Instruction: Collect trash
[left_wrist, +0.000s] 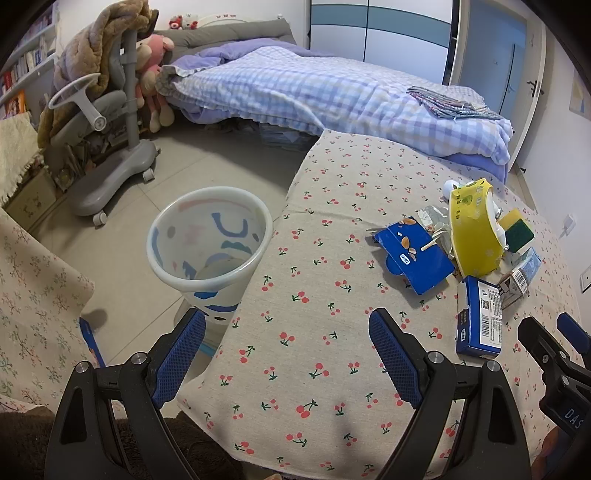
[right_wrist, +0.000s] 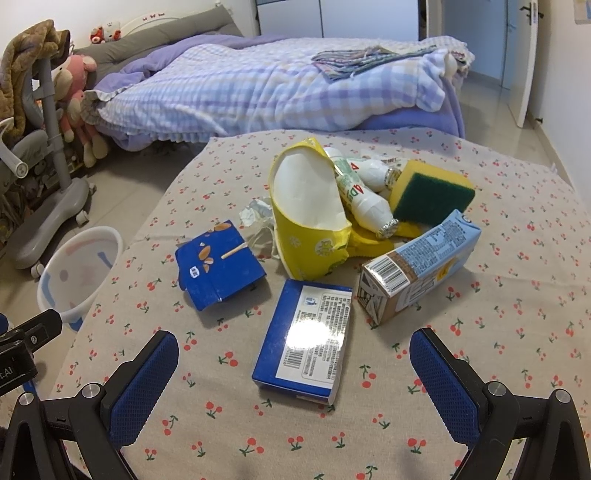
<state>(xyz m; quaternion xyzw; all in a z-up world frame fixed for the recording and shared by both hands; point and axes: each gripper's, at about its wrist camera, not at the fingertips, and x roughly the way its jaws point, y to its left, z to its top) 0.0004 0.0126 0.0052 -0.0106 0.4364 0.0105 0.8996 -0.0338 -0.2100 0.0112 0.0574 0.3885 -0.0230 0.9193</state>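
Blue box sat nearest the right gripper, fingers wide and empty; left gripper likewise, bin waiting beside the table.

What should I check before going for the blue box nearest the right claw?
1. Right claw open, nothing held: ok.
2. Blue box lies flat between and ahead of its fingers, apart from the other trash: ok.
3. Milk carton beside the box, a gap showing: ok.
4. Left claw open, off to the side over the tablecloth: ok.
5. Bin on the floor by the table edge, mouth unobstructed: ok.
6. Whether the box is empty: cannot tell.
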